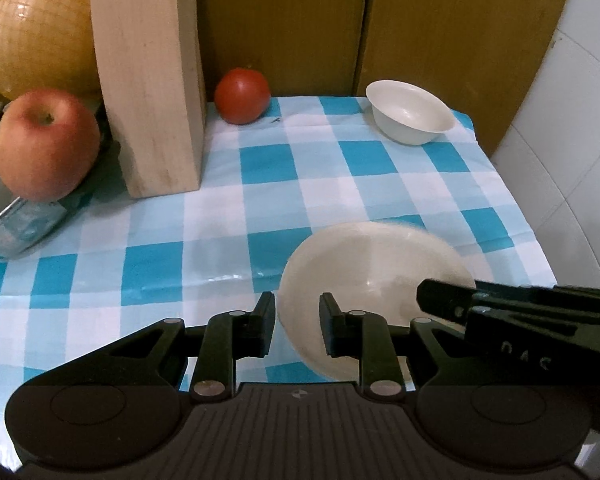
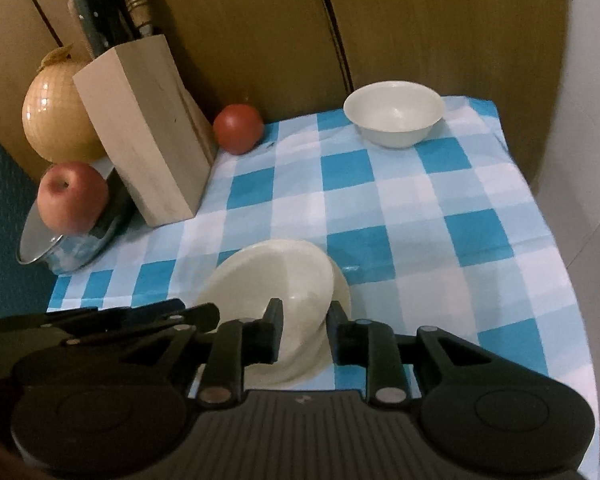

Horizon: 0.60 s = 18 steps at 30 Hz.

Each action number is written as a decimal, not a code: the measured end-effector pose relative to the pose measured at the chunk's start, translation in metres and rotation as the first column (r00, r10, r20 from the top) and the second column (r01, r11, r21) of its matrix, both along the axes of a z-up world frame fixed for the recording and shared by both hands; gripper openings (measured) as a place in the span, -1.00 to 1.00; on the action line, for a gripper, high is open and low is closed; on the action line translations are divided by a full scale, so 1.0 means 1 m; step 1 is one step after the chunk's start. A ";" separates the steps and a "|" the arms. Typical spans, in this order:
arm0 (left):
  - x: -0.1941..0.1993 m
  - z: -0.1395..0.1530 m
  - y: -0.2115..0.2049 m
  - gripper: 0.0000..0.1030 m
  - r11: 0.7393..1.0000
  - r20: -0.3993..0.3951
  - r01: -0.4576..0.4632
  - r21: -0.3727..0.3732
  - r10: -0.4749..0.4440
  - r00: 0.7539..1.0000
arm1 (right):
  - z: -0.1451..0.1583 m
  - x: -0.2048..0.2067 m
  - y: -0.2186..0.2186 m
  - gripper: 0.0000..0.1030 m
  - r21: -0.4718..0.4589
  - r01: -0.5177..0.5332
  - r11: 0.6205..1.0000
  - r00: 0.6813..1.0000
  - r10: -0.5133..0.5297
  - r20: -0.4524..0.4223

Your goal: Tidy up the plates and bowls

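Two claws meet at one white bowl [image 1: 364, 280] on a surface draped in a blue-and-white checked cloth [image 1: 340, 184]. The left claw [image 1: 297, 326] straddles the bowl's near-left rim, its jaws slightly parted and the pads not visibly pressing — the rim stands in the gap between them. The right claw [image 2: 303, 330] straddles the opposite edge in the same way, jaws a little apart, with the bowl's wall between the fingers [image 2: 271, 332]; in that view the bowl [image 2: 276, 292] appears tilted, one side raised, though whether it rests on the cloth [image 2: 400, 208] cannot be told. Seen from the left wrist, the right claw [image 1: 428, 296] reaches in over the bowl's right edge. Beyond this bowl, at the far right corner of the cloth, a second white bowl [image 2: 394, 114] stands upright and well apart. Far left of the near bowl stands a wooden knife block [image 2: 140, 136] with handles showing; a red tomato [image 2: 238, 129] lies just beside it, an apple [image 2: 72, 196] sits on a metal lid [image 2: 40, 240] on its other side, and a netted yellow melon [image 1: 36, 28] rises behind.
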<state>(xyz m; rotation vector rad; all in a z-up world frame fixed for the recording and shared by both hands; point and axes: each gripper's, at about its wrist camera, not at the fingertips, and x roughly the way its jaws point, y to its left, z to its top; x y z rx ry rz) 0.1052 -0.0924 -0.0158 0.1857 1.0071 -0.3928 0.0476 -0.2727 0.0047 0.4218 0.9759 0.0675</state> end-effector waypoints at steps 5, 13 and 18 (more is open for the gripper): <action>0.002 0.000 0.001 -0.37 1.000 -0.001 -0.009 -0.010 0.009 1.000 | 0.002 -0.001 -0.009 -0.54 0.018 0.027 0.999 1.000 -0.027 0.015; 0.012 0.011 -0.005 -0.36 1.000 0.019 -0.009 -0.024 0.010 1.000 | 0.010 0.006 -0.042 -0.53 0.062 0.121 0.991 0.991 -0.124 0.054; 0.024 0.016 -0.023 -0.36 1.000 0.035 -0.003 -0.029 0.004 0.999 | 0.006 0.018 -0.063 -0.53 0.056 0.177 0.983 0.982 -0.180 0.048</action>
